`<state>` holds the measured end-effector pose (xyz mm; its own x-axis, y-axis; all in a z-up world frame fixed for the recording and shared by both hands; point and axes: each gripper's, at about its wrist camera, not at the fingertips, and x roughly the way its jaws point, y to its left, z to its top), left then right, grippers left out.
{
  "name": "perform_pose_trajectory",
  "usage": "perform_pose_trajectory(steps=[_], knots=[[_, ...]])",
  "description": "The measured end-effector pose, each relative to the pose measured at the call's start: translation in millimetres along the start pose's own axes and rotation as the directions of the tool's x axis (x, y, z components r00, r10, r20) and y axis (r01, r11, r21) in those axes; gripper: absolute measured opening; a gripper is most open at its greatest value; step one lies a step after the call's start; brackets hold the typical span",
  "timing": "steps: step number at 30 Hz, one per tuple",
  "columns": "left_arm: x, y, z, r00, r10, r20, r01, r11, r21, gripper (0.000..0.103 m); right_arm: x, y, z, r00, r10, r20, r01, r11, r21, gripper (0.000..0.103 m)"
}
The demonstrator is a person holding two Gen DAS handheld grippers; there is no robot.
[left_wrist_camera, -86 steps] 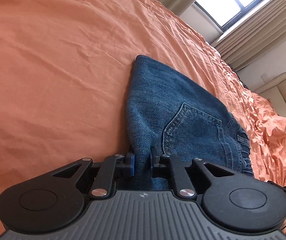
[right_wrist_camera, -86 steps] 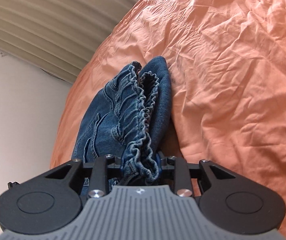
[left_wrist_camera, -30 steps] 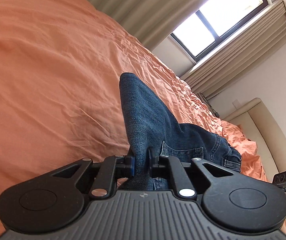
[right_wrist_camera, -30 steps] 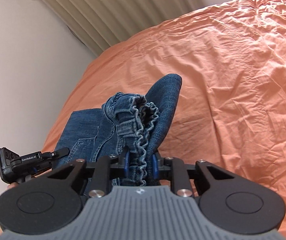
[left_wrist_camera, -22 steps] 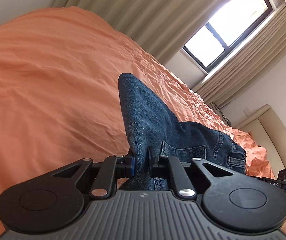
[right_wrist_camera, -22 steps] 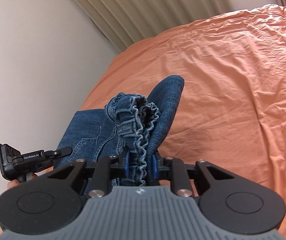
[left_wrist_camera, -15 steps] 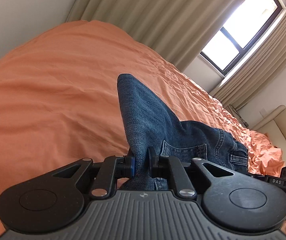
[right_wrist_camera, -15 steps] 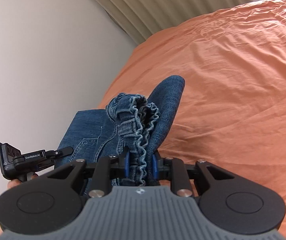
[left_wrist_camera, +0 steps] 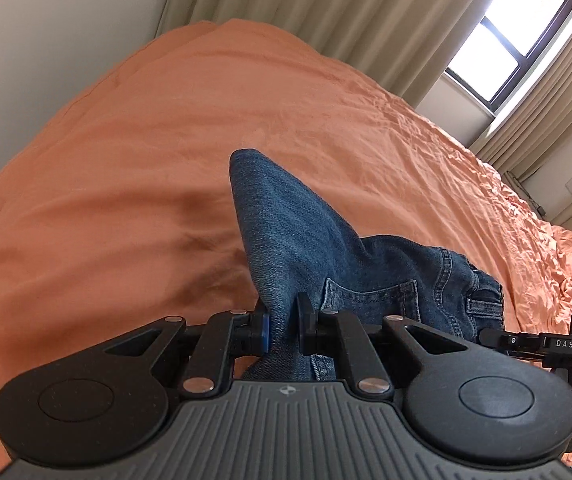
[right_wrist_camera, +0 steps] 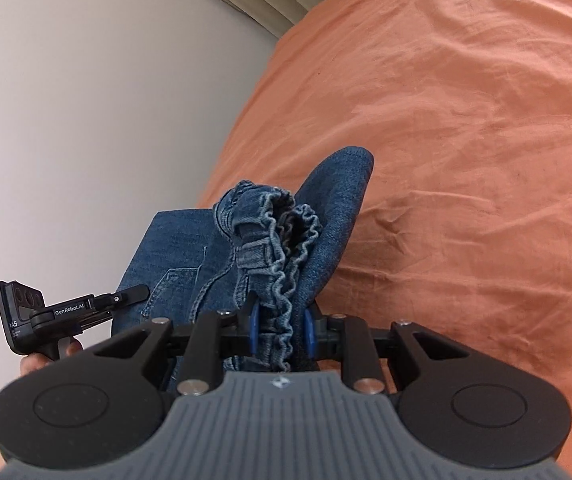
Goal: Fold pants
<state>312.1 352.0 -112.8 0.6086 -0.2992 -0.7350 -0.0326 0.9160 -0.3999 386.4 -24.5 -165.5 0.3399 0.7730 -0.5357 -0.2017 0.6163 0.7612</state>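
Blue denim pants (left_wrist_camera: 309, 248) hang folded between my two grippers above an orange bed. My left gripper (left_wrist_camera: 282, 330) is shut on a folded edge of the pants near a back pocket (left_wrist_camera: 369, 300). My right gripper (right_wrist_camera: 280, 330) is shut on the gathered elastic waistband (right_wrist_camera: 286, 240) of the pants (right_wrist_camera: 325, 216). The other gripper's handle shows at the right edge of the left wrist view (left_wrist_camera: 557, 344) and at the left of the right wrist view (right_wrist_camera: 58, 312).
The orange bedsheet (left_wrist_camera: 166, 152) spreads below and ahead, wrinkled toward the right (right_wrist_camera: 485, 140). Beige curtains (left_wrist_camera: 325, 12) and a window (left_wrist_camera: 513, 40) stand beyond the bed. A white wall (right_wrist_camera: 106, 100) is at the bed's left side.
Both grippers have risen and tilted up with the pants held; more wall and curtain now show, and less of the bed surface.
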Motion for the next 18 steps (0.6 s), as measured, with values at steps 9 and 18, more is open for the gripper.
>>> perform_pose_trajectory(steps=[9,18], knots=[[58,41,-14,0.992,0.034,-0.123,-0.033,0.999,0.009,0.018,39,-58,-2,0.995,-0.050,-0.083,0.058,0.994,0.093,0.018],[41,45,-15,0.981,0.090,-0.173,-0.084,0.996,0.042,0.035,44,-44,3,0.986,-0.142,-0.085,0.141,0.990,-0.014,0.032]])
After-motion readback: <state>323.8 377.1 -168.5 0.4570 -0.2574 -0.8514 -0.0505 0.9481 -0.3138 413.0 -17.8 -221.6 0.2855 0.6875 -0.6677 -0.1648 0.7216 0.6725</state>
